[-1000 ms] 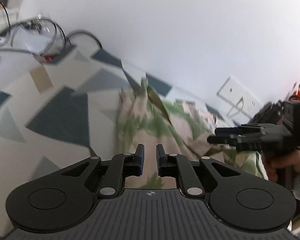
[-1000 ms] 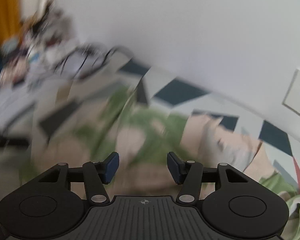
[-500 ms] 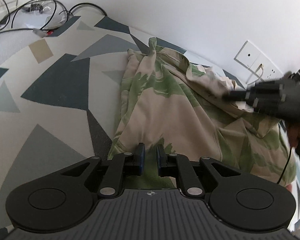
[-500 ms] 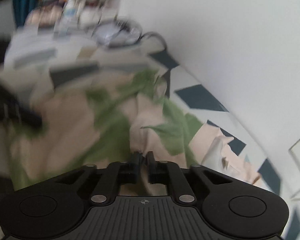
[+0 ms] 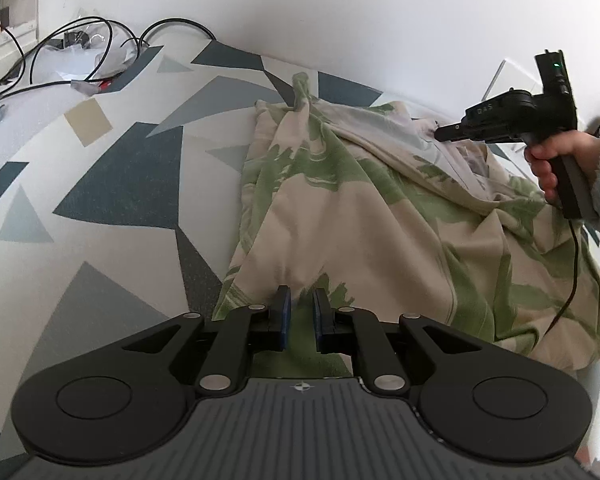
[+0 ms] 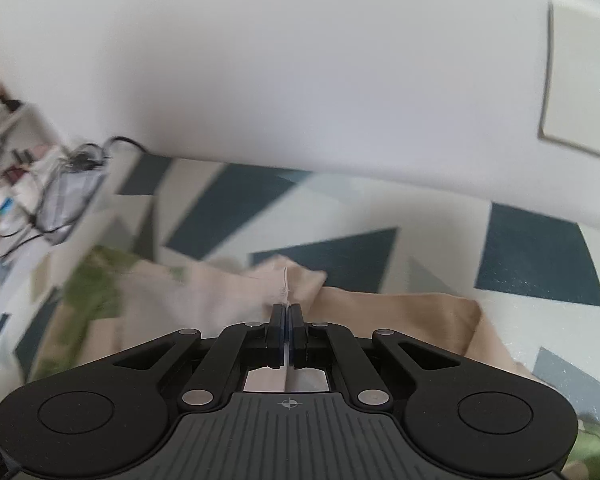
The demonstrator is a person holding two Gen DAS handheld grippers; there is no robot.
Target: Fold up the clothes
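Swung over to the garment point(image 5: 340, 216) edge, right hand-held gripper point(image 6: 287, 312) clamps its cloth; left hand-held gripper point(image 5: 299, 304) pinches the hem.

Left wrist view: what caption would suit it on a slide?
Two handheld grippers, left and right, pinch a green-and-beige garment on a patterned surface.

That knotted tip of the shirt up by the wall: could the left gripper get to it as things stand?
Probably yes. Nothing stands between the left gripper and the knotted tip, only flat shirt. But its narrow jaws already seem to pinch the near hem, so it would have to let go first.
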